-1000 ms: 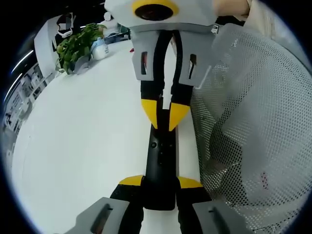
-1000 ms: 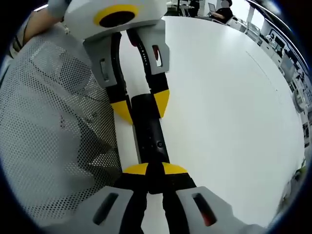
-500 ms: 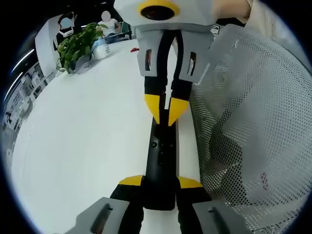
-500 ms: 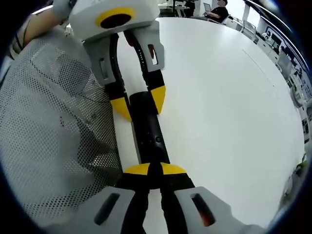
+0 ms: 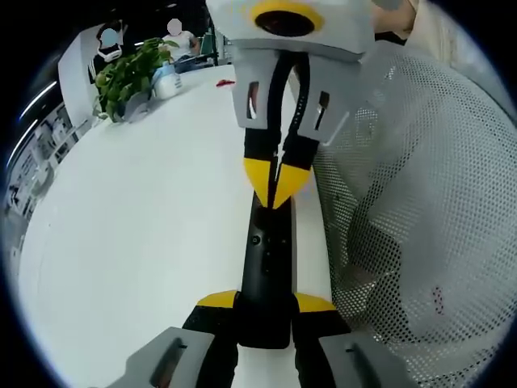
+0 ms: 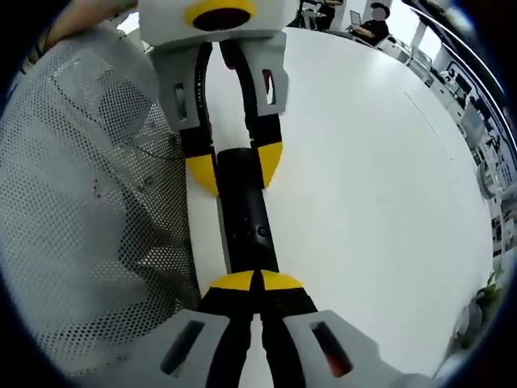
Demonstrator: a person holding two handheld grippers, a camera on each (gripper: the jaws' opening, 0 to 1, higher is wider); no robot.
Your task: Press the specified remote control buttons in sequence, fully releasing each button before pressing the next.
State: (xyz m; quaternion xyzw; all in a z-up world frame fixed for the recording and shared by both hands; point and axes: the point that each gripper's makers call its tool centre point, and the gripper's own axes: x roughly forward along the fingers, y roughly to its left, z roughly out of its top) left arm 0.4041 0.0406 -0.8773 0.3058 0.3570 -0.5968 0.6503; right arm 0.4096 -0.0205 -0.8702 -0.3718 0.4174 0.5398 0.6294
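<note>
Black remote clamped in left claw; right claw, tips together, over its far end.

A white table carries a potted plant beside mesh-patterned clothing.

The near end of the remote control sits hidden between the left gripper tips; its far end disappears under the right gripper, whose closed tips cover whichever button lies there (too small to tell anyway); beside both tongs, a person's mesh sleeve runs off the edge.
</note>
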